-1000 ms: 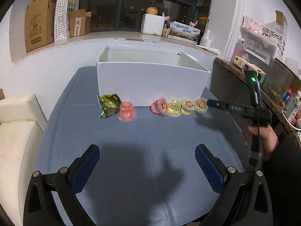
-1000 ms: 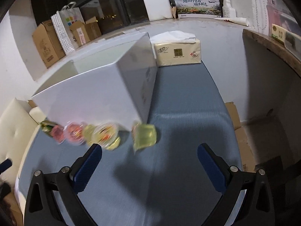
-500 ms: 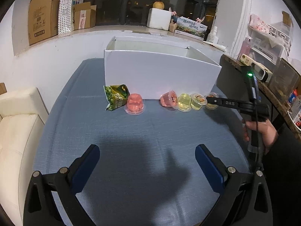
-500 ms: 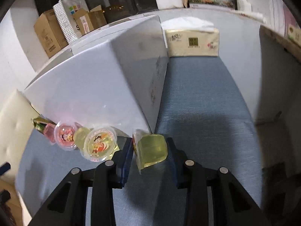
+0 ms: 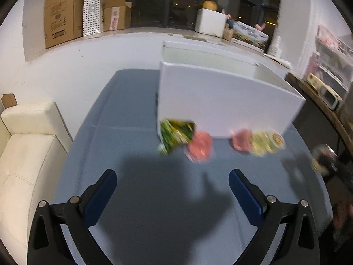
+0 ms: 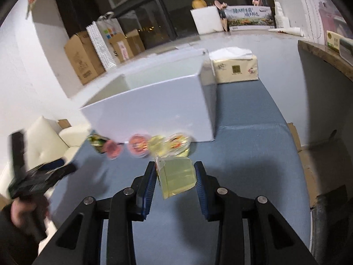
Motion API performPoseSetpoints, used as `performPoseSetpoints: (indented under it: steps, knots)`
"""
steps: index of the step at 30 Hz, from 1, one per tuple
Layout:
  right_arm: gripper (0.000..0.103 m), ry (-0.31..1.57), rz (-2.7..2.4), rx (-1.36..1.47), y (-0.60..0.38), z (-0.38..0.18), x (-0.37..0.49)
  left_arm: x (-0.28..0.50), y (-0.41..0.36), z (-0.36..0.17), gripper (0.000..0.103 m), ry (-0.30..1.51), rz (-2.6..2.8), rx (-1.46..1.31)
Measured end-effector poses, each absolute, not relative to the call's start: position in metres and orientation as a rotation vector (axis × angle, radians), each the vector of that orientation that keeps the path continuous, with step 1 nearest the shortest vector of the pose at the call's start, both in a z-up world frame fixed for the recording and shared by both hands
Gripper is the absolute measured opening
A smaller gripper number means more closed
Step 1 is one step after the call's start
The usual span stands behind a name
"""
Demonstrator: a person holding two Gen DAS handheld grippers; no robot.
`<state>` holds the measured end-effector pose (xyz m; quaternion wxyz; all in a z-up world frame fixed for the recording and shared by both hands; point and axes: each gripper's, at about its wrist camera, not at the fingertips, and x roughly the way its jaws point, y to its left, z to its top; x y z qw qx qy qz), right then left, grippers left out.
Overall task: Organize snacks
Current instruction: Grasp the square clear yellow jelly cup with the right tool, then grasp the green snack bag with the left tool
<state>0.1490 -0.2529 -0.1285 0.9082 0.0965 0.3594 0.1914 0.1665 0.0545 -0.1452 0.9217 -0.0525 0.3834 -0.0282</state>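
A white box is seen standing open-topped on the blue-grey table; as much of its interior as is shown, a pale inner wall, has nothing visible in it, and its floor is hidden by the near wall. A row of snacks is lined up on the table against the box's front wall: a green snack packet at the left end, then a red jelly cup, a pink jelly cup, a yellow jelly cup and a cup with a printed lid. All are blurred in the left wrist view.

A yellow-green jelly cup is pinched between the jaws of the right gripper, tilted on its side and held in front of the row's right end, near the box's corner; whether it is clear of the table cannot be told.

The left gripper is held over bare table with its jaws spread wide and nothing between them, well short of the snack row.

Behind the box a tissue pack is lying on the table. Cardboard boxes are stacked on the window ledge, and a cream sofa is set along the table's left edge.
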Motion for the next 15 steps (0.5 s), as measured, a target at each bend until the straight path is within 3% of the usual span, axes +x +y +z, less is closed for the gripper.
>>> performPoseSetpoints:
  steps: [13,14,15]
  knots:
    - [0.038,0.729,0.395,0.199,-0.243,-0.124,0.117,0.24,0.057,-0.166,0.1,0.819,-0.033,-0.208]
    - [0.038,0.73,0.393,0.194,-0.242,-0.125,0.116,0.242,0.058,-0.168,0.085,0.818,-0.026,-0.205]
    - [0.038,0.732,0.394,0.189,-0.241,-0.125,0.115,0.244,0.059,-0.17,0.062,0.829,-0.026,-0.207]
